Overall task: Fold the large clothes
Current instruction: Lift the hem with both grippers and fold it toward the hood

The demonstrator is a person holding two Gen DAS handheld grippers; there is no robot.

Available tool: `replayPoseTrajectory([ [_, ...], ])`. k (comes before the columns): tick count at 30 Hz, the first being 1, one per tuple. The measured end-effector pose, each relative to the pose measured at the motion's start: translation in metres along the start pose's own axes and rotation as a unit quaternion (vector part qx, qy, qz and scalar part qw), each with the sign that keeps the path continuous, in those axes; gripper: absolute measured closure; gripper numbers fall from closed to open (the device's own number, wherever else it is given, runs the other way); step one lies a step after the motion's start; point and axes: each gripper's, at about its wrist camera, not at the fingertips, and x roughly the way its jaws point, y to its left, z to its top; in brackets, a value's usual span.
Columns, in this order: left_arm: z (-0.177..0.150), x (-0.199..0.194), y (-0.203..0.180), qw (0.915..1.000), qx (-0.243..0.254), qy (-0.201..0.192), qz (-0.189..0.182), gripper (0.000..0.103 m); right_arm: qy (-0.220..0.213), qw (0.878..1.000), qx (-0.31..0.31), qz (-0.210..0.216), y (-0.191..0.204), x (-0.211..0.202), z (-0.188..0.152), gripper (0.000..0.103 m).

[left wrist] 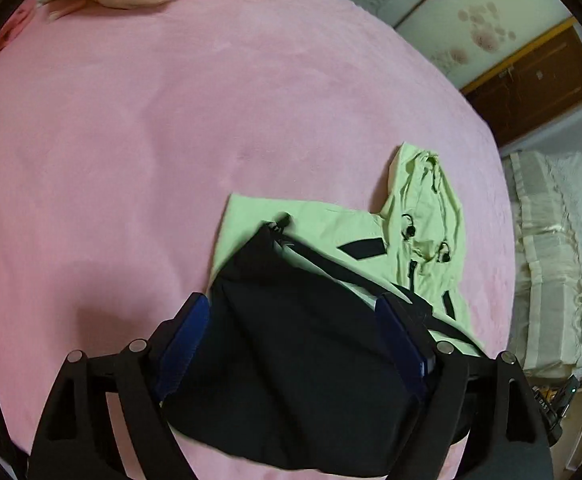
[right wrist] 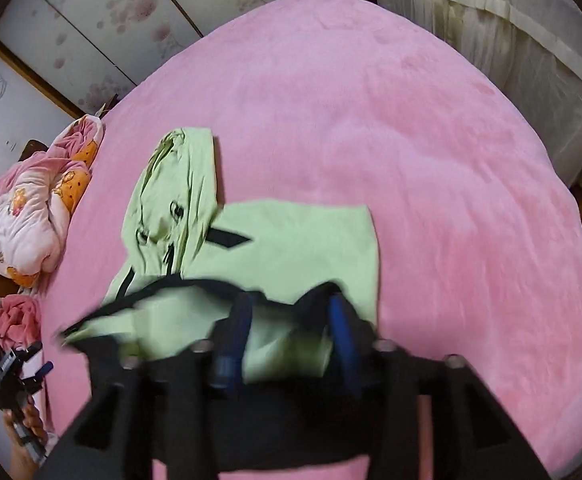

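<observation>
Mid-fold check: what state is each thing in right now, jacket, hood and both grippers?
Green jacket: lying on the bed, black lower part folded up over the green.
Hood: spread flat, rumpled.
Left gripper: open, above black fabric.
Right gripper: partly open, pads apart, fabric between them.

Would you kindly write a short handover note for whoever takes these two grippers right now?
Left gripper: open wide, above the black part of the jacket, pads not pressing it.
Right gripper: partly open, over the near edge of the jacket; picture blurred, no firm grip seen.
Jacket: green and black, on the pink bed cover, lower black part folded up over the green body, hood lying out flat.
Done: one fold, it seems.
Left: probably tuck in the hood and fold again.
</observation>
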Motion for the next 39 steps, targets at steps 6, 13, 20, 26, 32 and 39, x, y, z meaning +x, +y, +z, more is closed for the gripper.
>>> replayPoseTrajectory([
  [6,0.010,0.072,-0.004,0.9936,0.085,0.058,0.046,0.020,0.030,0.999,0.006,-0.014,-0.011,0.044,-0.003,0.059],
  [13,0.003,0.129,-0.017,0.9716,0.205,0.076,0.091,0.020,0.044,0.997,-0.022,-0.066,-0.023,0.090,-0.007,0.059],
  [20,0.005,0.159,-0.023,0.9603,0.248,0.070,0.107,0.020,0.028,0.996,-0.042,-0.072,-0.030,0.116,0.012,0.059],
  [26,0.007,0.175,-0.022,0.9607,0.253,0.057,0.098,0.023,0.036,0.995,-0.066,-0.063,-0.029,0.142,0.017,0.059],
  [32,0.010,0.175,-0.023,0.9599,0.253,0.025,0.119,0.090,0.013,0.992,-0.091,-0.086,-0.021,0.143,0.007,0.088],
  [39,0.017,0.136,-0.032,0.9719,0.211,-0.033,0.100,0.096,-0.044,0.994,-0.050,-0.082,-0.025,0.100,0.008,0.092],
])
